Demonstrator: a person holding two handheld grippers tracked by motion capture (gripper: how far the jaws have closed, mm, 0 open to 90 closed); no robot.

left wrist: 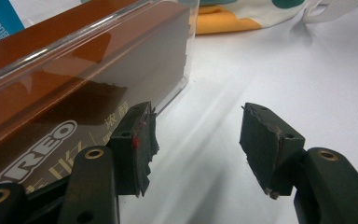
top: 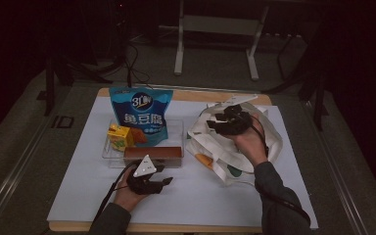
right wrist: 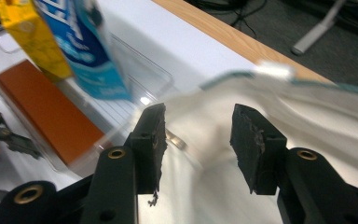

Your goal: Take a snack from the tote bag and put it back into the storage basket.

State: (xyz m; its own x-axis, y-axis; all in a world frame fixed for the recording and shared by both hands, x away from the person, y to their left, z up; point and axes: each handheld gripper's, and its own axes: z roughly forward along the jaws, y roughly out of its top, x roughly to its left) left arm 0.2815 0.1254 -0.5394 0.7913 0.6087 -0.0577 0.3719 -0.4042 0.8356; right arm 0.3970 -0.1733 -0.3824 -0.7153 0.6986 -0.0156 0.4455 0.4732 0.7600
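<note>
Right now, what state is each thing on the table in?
Left gripper: jaws open, nothing between them, beside the tray.
Right gripper: jaws open over the bag, gripping nothing.
Cloth bag: crumpled, lying flat.
Clear tray: holds three items.
Blue pouch: upright.
Yellow carton: upright.
Brown box: lying flat.

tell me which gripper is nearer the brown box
Left. The left gripper sits just in front of the brown box, jaws open beside its end. The right gripper is off to the side, over the cloth bag.
</note>
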